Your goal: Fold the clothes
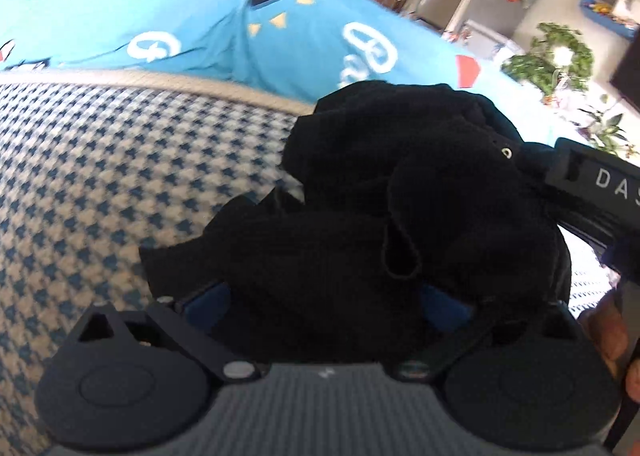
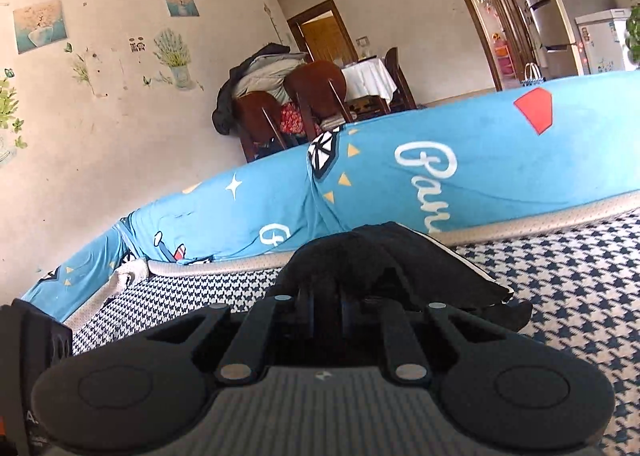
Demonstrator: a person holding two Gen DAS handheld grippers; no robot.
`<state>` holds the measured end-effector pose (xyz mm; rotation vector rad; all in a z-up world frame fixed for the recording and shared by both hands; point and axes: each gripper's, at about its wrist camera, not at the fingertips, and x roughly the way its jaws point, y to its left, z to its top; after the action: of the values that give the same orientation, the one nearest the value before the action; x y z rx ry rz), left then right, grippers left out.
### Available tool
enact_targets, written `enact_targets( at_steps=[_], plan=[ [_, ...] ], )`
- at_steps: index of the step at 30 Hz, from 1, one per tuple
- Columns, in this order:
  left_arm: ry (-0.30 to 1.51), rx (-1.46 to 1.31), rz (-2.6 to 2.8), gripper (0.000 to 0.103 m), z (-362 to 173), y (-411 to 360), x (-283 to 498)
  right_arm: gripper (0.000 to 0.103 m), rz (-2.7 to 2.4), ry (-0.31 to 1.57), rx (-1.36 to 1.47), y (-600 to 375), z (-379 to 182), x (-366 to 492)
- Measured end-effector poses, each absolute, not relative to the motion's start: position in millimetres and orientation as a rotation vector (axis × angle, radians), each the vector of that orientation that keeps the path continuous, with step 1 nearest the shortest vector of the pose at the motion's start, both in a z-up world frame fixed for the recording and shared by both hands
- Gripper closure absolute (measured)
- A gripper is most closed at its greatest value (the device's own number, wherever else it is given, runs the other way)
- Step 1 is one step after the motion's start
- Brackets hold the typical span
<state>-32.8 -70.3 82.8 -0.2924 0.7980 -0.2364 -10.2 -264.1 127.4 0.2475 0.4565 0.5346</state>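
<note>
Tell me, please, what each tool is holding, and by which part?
Both grip the black garment: the right tool is shut on a bunched edge, the left tool on a crumpled fold; which parts cannot be told.

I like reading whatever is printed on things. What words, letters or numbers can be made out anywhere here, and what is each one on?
"DAS", cut off by the picture's edge: white letters on the black right gripper.
"Pan", in white script and cut off below: on the blue bed cover.
"G", a lone white script letter: the same cover, lower down.
A small pale mark on the black garment: too small to read.
Fridge stickers and wall pictures: too blurred to read.
</note>
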Motion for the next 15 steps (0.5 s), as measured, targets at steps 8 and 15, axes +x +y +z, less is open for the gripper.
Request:
enact_targets(
  at_steps=[8,15],
  plan=[
    [0.891,-0.239,-0.311,0.000,77,-93,-36,0.085,0.486,0.627,0.152,-296,119,-19],
    [0.827,-0.329,-0.321,0.000,89,-71,-43,0.048,0.491,0.661,0.222,-332,120,-34]
  ],
)
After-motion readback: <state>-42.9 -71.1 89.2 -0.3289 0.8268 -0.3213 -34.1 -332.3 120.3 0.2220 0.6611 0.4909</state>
